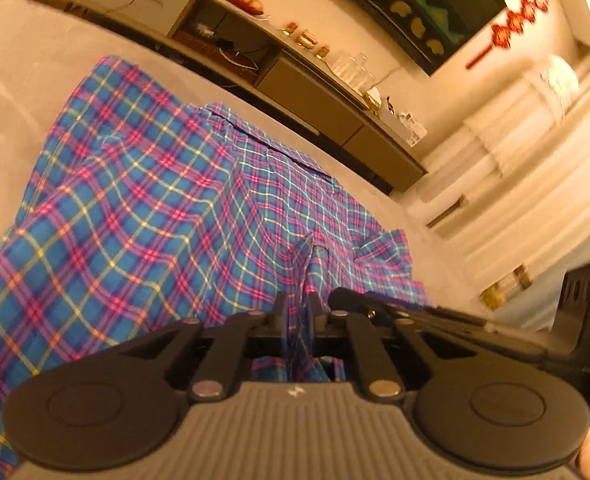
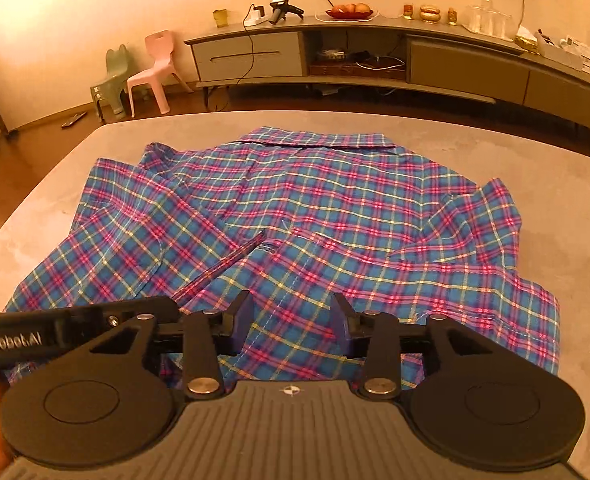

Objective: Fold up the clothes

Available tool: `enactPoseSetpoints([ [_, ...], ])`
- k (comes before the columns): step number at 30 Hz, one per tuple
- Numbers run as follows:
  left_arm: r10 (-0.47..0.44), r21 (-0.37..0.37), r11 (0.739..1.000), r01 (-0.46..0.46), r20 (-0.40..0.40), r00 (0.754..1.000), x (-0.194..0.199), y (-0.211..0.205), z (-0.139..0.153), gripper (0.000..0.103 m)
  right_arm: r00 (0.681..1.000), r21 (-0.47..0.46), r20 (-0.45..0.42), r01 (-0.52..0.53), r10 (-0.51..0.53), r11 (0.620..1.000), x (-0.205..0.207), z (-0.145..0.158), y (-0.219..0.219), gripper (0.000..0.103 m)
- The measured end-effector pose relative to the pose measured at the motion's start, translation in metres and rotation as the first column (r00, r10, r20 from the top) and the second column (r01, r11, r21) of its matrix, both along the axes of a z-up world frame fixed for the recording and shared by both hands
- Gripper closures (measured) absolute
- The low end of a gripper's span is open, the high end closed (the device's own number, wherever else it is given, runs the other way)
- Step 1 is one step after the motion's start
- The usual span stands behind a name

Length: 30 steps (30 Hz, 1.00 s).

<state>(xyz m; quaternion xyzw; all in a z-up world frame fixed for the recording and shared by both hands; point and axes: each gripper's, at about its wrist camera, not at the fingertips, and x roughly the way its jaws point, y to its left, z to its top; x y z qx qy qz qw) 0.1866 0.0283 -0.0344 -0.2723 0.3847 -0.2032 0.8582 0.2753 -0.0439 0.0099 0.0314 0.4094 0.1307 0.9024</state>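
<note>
Across the grey worktop (image 2: 555, 184) sprawls the soft, light plaid shirt (image 2: 315, 200); left gripper (image 1: 299, 308) pinches its near hem fold, right gripper (image 2: 291, 316) gapes above nearby cloth, edges gripping best.

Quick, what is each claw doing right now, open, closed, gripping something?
Left claw: closed, pinching a fold of the plaid shirt.
Right claw: open above the shirt, gripping nothing.

Each hand-held gripper (image 1: 299, 304) (image 2: 291, 316) is black, with round discs, silver rivets, a ribbed grey body and a small white emblem.
</note>
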Motion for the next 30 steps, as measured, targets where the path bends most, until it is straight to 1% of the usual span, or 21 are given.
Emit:
enactPoseSetpoints([
  [3, -0.020, 0.018, 1.000, 0.019, 0.015, 1.000, 0.003, -0.007, 0.000, 0.091, 1.000, 0.007, 0.002, 0.002, -0.002, 1.000, 0.000, 0.002, 0.002, 0.058],
  [4, -0.027, 0.021, 0.999, 0.027, 0.012, 1.000, 0.005, -0.009, 0.000, 0.091, 1.000, 0.009, 0.003, 0.002, -0.002, 1.000, 0.000, 0.002, 0.002, 0.055],
  [6, -0.024, 0.037, 0.999, 0.024, 0.003, 1.000, 0.010, -0.013, -0.003, 0.091, 1.000, 0.005, 0.000, 0.000, 0.000, 1.000, 0.000, 0.001, 0.005, 0.053],
  [7, -0.017, 0.039, 0.999, 0.017, -0.004, 1.000, 0.012, -0.014, -0.004, 0.096, 1.000, -0.005, -0.002, -0.001, 0.001, 1.000, -0.001, 0.000, 0.006, 0.053],
  [8, -0.005, 0.024, 1.000, 0.006, -0.013, 1.000, 0.013, -0.013, -0.006, 0.101, 1.000, -0.016, -0.004, 0.000, 0.000, 1.000, -0.002, -0.002, 0.006, 0.053],
  [9, 0.006, 0.010, 1.000, -0.006, -0.023, 1.000, 0.013, -0.011, -0.007, 0.102, 1.000, -0.027, -0.005, 0.001, -0.001, 1.000, -0.003, -0.004, 0.007, 0.053],
  [12, 0.057, -0.038, 0.998, -0.059, -0.060, 0.997, 0.013, -0.004, -0.006, 0.102, 1.000, -0.046, -0.018, 0.019, -0.020, 0.999, -0.004, -0.010, 0.003, 0.054],
  [14, 0.081, -0.092, 0.992, -0.087, -0.068, 0.994, 0.009, 0.003, -0.001, 0.102, 0.999, -0.047, -0.021, 0.028, -0.029, 0.999, -0.003, -0.010, -0.002, 0.054],
  [17, 0.073, -0.123, 0.989, -0.080, -0.061, 0.995, 0.007, 0.006, 0.004, 0.102, 0.999, -0.043, -0.025, 0.032, -0.033, 0.999, 0.001, -0.007, -0.006, 0.053],
  [19, 0.080, -0.151, 0.984, -0.091, -0.076, 0.994, 0.008, 0.008, 0.001, 0.102, 0.999, -0.040, -0.025, 0.029, -0.030, 0.999, 0.004, -0.004, -0.005, 0.052],
  [22, 0.091, -0.216, 0.970, -0.111, -0.104, 0.990, 0.010, 0.016, -0.007, 0.102, 0.999, -0.015, -0.018, 0.035, -0.035, 0.999, 0.006, -0.002, -0.003, 0.049],
  [26, 0.101, -0.260, 0.957, -0.131, -0.127, 0.987, 0.013, 0.021, -0.014, 0.102, 0.998, 0.047, -0.018, 0.053, -0.052, 0.997, 0.012, -0.001, -0.001, 0.046],
  [29, 0.106, -0.298, 0.944, -0.143, -0.136, 0.985, 0.014, 0.026, -0.017, 0.102, 0.997, 0.082, -0.042, 0.067, -0.064, 0.994, 0.020, -0.005, 0.006, 0.046],
  [30, 0.110, -0.306, 0.940, -0.148, -0.137, 0.984, 0.014, 0.027, -0.017, 0.102, 0.996, 0.078, -0.051, 0.070, -0.067, 0.994, 0.023, -0.008, 0.008, 0.047],
])
